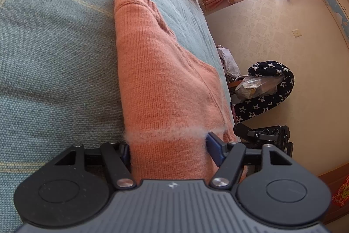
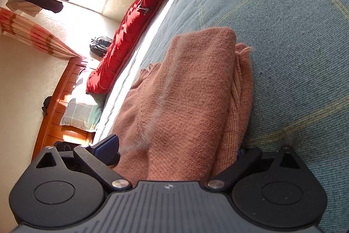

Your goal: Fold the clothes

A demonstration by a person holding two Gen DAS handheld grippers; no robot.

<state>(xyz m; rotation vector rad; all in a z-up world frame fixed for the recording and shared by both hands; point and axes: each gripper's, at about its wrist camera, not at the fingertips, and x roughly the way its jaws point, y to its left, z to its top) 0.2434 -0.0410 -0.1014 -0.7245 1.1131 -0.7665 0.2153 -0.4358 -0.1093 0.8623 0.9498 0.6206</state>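
Observation:
An orange knit sweater [image 1: 161, 80] lies folded in a long thick strip on a grey-green checked bedspread [image 1: 54, 36]. My left gripper [image 1: 168, 143] clamps its near end; the fabric fills the wide gap and presses against both blue pads. One finger lies against the bed side and the other over the top. In the right wrist view the sweater [image 2: 192, 91] is bundled in several layers on the bedspread [image 2: 294, 58], ribbed edges showing on the right. My right gripper [image 2: 176, 150] is shut on that bundle the same way, with cloth reaching back to its body.
A red quilt [image 2: 130, 25] lies along the far side of the bed, beside a checked pillow [image 2: 80, 108] and a wooden headboard [image 2: 59, 106]. The bed edge [image 1: 218, 47] runs just right of the sweater. Beyond it hangs a star-patterned garment [image 1: 270, 88] over bags.

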